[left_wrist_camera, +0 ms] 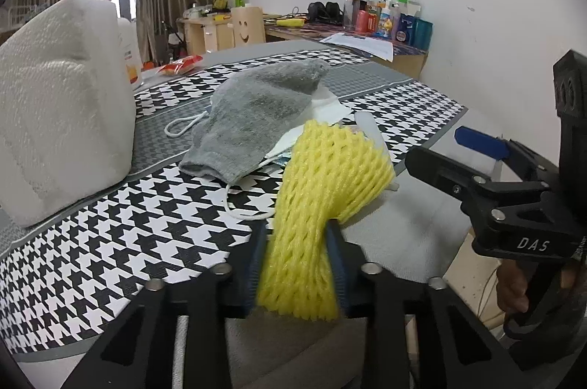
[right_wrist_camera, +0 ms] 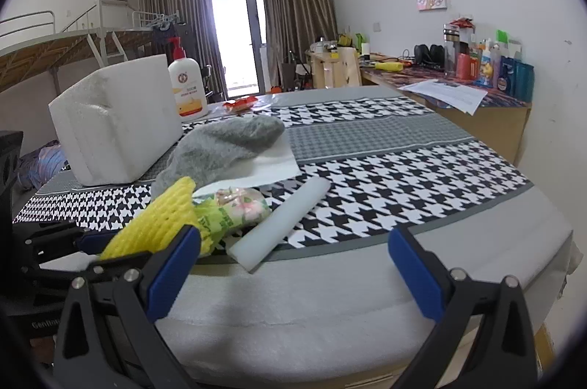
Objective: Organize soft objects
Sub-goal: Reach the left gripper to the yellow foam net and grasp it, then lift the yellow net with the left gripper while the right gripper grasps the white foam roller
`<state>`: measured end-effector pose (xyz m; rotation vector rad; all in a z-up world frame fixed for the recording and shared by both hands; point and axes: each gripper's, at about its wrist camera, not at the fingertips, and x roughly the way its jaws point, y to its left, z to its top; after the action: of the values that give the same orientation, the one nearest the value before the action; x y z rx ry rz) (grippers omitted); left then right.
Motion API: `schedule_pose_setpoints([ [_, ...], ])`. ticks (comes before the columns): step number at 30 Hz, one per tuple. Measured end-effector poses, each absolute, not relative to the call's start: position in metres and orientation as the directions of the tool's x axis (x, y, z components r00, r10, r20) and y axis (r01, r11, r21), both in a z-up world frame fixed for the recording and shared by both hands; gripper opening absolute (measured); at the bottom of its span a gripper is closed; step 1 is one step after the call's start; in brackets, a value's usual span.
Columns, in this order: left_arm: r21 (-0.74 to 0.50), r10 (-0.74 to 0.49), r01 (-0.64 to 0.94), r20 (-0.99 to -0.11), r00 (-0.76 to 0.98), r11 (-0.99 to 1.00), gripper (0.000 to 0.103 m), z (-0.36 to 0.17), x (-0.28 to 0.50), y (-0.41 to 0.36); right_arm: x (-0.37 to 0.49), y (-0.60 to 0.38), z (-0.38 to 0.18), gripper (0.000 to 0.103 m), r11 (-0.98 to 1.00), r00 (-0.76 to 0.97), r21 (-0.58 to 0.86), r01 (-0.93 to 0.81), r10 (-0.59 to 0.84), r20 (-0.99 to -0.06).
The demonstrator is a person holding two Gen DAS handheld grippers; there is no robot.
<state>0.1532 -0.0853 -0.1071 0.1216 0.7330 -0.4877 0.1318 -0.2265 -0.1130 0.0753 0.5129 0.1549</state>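
Here, yellow foam net, honeycomb-meshed, twisted and pinched mid-length, clamped in left gripper near tabletop's front edge; right gripper spread wide, holding nothing.

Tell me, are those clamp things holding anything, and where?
The left gripper pinches the yellow foam net near its lower end. The right gripper is open, holding nothing.
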Motion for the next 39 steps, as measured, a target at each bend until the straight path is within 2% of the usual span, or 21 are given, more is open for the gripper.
schedule_pose_setpoints([
  [3, -0.101, -0.409, 0.465, -0.659, 0.631, 0.879, 0.023, -0.104, 0.152, -0.076, 0.134, -0.224, -0.114, 0.103, 0.985, 0.855, 0.112, -0.13, 0.169, -0.491],
  [20, -0.133, -0.385, 0.384, -0.585, 0.714, 0.914, 0.022, -0.088, 0.14, -0.021, 0.151, -0.2, -0.12, 0.103, 0.997, 0.821, 0.035, -0.065, 0.073, -0.567],
  [26, -0.145, -0.395, 0.388, -0.581, 0.712, 0.91, 0.022, -0.089, 0.138, -0.017, 0.156, -0.198, -0.126, 0.094, 1.0, 0.796, -0.009, -0.017, 0.008, -0.606],
  [32, -0.154, -0.395, 0.379, -0.574, 0.717, 0.913, 0.022, -0.086, 0.135, -0.007, 0.162, -0.19, -0.128, 0.083, 0.999, 0.779, -0.027, -0.03, 0.006, -0.627],
  [39, -0.154, -0.393, 0.375, -0.569, 0.722, 0.914, 0.022, -0.085, 0.128, -0.001, 0.165, -0.19, -0.127, 0.064, 0.999, 0.769, -0.016, -0.034, 0.016, -0.639],
])
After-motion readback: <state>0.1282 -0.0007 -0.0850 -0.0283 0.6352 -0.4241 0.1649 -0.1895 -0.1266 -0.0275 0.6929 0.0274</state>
